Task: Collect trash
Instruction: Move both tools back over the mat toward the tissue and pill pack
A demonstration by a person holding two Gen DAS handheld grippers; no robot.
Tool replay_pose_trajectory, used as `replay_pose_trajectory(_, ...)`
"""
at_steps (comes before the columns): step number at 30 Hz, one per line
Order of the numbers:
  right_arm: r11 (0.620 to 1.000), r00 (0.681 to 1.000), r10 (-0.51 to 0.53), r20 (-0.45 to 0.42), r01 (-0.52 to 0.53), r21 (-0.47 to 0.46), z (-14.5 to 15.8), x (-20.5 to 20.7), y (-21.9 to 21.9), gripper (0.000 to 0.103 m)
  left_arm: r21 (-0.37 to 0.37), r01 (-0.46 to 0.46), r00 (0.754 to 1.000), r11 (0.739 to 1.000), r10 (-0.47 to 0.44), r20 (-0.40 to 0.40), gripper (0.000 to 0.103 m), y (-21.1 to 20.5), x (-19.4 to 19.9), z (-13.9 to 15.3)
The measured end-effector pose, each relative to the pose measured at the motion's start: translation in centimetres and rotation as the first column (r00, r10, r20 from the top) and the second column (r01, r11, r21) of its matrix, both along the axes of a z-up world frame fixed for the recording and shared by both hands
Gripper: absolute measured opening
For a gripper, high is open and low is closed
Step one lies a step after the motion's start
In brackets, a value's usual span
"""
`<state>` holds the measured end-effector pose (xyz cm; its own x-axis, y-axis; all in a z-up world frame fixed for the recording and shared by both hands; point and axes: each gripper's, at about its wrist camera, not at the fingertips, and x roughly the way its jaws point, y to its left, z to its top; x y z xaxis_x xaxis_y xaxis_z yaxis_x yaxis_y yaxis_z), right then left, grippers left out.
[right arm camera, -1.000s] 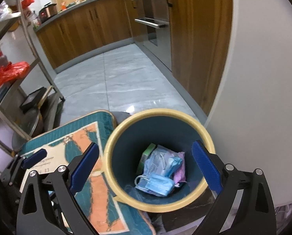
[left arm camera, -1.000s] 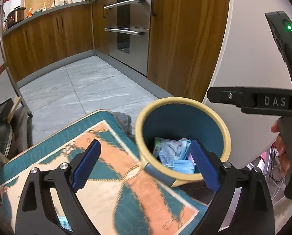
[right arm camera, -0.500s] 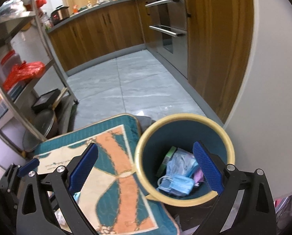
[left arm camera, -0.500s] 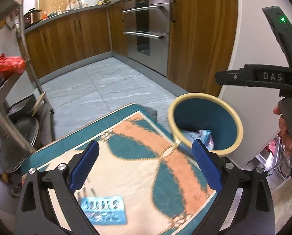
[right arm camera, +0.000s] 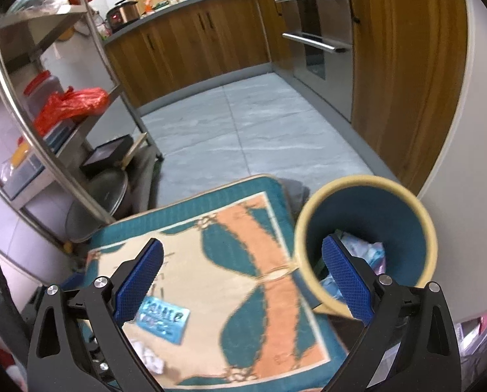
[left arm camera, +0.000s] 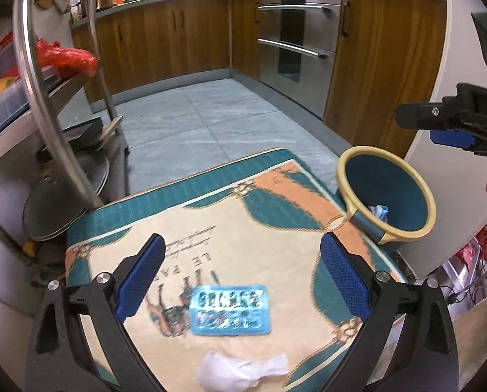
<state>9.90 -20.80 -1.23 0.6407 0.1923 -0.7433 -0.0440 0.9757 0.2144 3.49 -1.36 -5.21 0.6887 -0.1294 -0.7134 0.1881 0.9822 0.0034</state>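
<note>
Two tools hover over a patterned cloth (left arm camera: 276, 228) on the table, both wide open and holding nothing. From left: a metal rack (left arm camera: 44, 104); the left tool (left arm camera: 243, 281) above a blue packet (left arm camera: 230, 310) and crumpled white tissue (left arm camera: 240, 370); the right tool (right arm camera: 243, 281), its right finger over the bin (right arm camera: 407, 202) beside the cloth, which contains discarded masks (right arm camera: 364, 248).

Blue foil packet (left arm camera: 230, 310) flat at frame bottom centre; crumpled white tissue (left arm camera: 240, 370) just below it; yellow-rimmed teal bin (left arm camera: 385, 196) right, holding masks.
</note>
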Motion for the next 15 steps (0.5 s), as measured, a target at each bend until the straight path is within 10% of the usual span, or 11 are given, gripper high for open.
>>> replay_pose_trajectory(15,0.987,0.987,0.145,-0.069,-0.149,-0.062,-1.5,-0.1,9.5,0.097,0.069,-0.048,0.992,0.996,0.056,-0.111,0.094,4.5,-1.5,-3.7)
